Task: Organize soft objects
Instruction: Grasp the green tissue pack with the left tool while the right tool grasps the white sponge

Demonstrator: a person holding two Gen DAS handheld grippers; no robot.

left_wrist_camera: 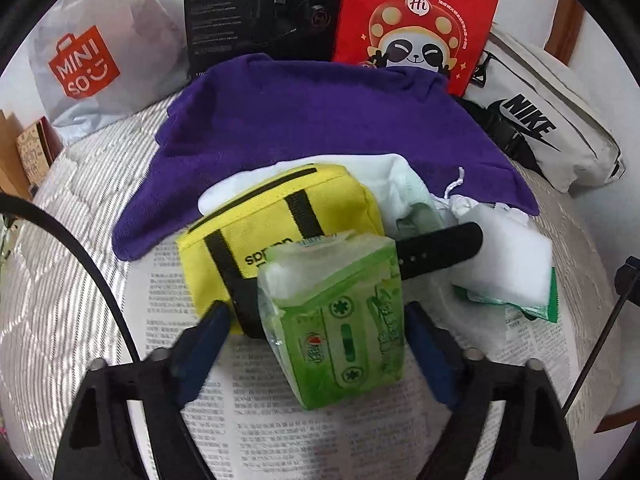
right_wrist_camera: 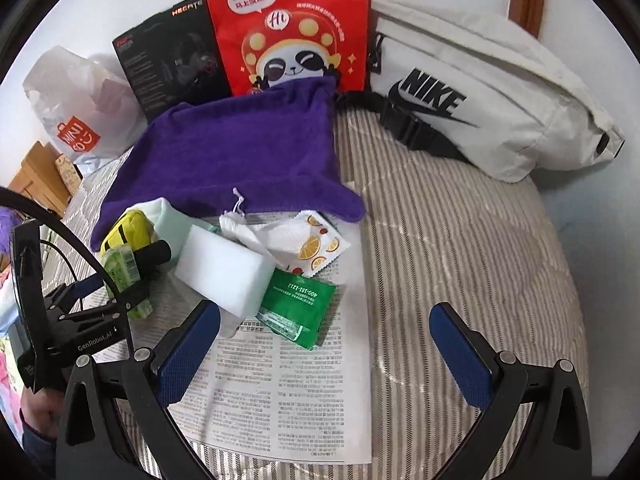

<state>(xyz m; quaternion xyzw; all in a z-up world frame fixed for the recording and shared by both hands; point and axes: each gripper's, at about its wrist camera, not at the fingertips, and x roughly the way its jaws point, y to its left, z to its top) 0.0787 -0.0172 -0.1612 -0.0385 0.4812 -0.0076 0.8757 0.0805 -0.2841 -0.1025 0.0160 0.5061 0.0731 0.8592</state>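
A green tissue pack (left_wrist_camera: pixel 340 320) lies on the newspaper (left_wrist_camera: pixel 280 432) between the open fingers of my left gripper (left_wrist_camera: pixel 316 332); neither blue pad clearly touches it. Behind it sit a yellow pouch (left_wrist_camera: pixel 272 216) and a black strap (left_wrist_camera: pixel 440 246). A white foam block (left_wrist_camera: pixel 508 264) lies right of them on a green sachet (left_wrist_camera: pixel 544 304). My right gripper (right_wrist_camera: pixel 324 348) is open and empty above the newspaper (right_wrist_camera: pixel 288 400), near the foam block (right_wrist_camera: pixel 224 276), green sachet (right_wrist_camera: pixel 296 308) and orange-print packet (right_wrist_camera: pixel 316 248). The left gripper (right_wrist_camera: pixel 116 300) shows at the tissue pack (right_wrist_camera: pixel 118 266). A purple towel (right_wrist_camera: pixel 240 152) lies behind.
At the back stand a Miniso bag (right_wrist_camera: pixel 76 120), a black box (right_wrist_camera: pixel 172 64), a red panda bag (right_wrist_camera: pixel 292 28) and a white Nike waist bag (right_wrist_camera: pixel 492 100). White cloth (left_wrist_camera: pixel 400 188) lies by the pouch. Striped bedding (right_wrist_camera: pixel 460 260) spreads to the right.
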